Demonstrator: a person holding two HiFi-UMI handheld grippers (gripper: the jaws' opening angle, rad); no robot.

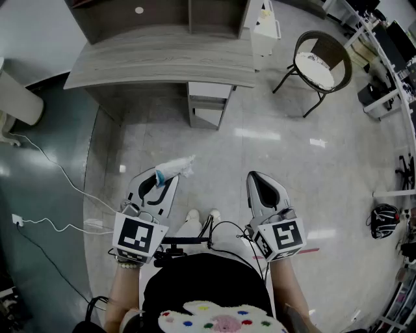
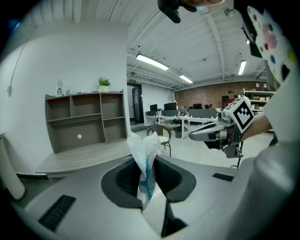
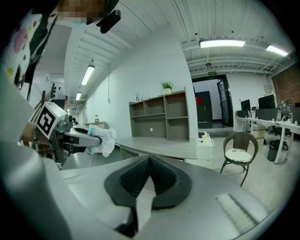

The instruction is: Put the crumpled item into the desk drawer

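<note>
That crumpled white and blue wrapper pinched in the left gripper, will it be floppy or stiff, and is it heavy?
Probably floppy: the crumpled item looks like thin, wrinkled film, bunched up where the left gripper pinches it. Likely very light, since that narrow pinch alone holds it up. It may spring open or cling when released.

Hidden between the jaws of the left tongs [image 2: 148,164]: lower end of the wad [image 2: 142,149]. Cannot read its blue print. Cut off by the head view's top edge: shelf [image 1: 162,16]; by its left edge, a white thing [image 1: 16,97]; by its bottom edge, both forearms [image 1: 123,289]. Tucked partly under the counter [image 1: 156,65]: drawers [image 1: 209,91]; cannot tell whether open or closed. Too small to tell: bottle-like thing [image 2: 59,88] on the shelf top.
</note>
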